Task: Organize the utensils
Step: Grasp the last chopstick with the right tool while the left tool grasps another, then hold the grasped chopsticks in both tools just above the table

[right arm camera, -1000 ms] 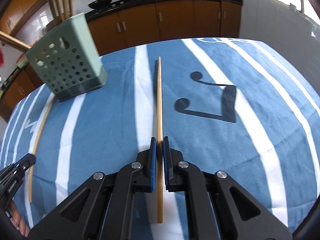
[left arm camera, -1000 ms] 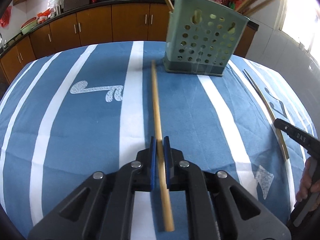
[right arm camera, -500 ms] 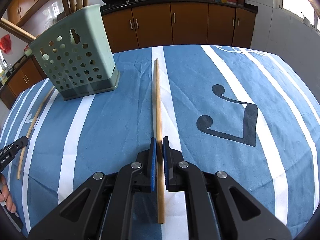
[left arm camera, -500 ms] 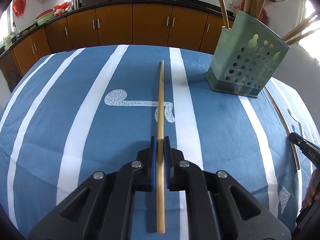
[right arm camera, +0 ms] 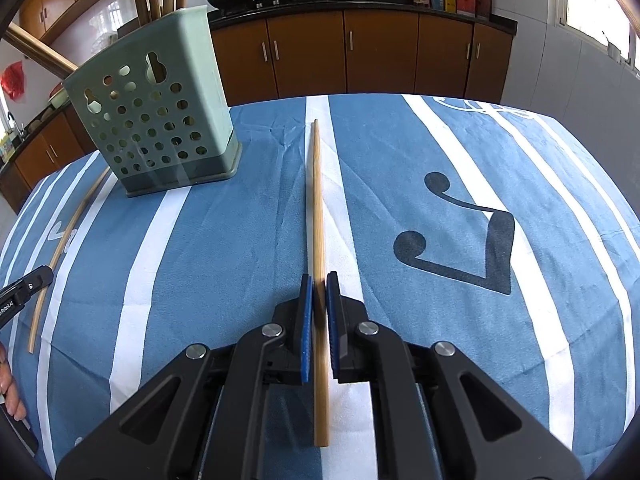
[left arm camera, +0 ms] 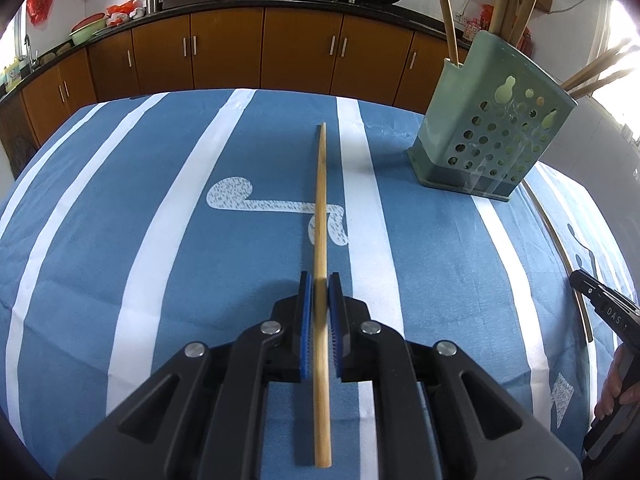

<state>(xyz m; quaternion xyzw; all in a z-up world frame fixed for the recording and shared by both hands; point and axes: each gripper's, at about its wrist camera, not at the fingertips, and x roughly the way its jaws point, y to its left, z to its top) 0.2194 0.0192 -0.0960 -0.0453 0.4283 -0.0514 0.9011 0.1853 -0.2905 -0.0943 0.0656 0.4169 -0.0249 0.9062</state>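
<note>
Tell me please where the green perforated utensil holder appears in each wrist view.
Left wrist: the green holder stands at upper right on the tablecloth.
Right wrist: the green holder stands at upper left.
Shared landmark: the loose chopstick on the cloth beside it.

Blue striped tablecloth [left arm camera: 120, 240], green holder [left arm camera: 488, 128], loose chopstick [right arm camera: 64, 240]
</note>
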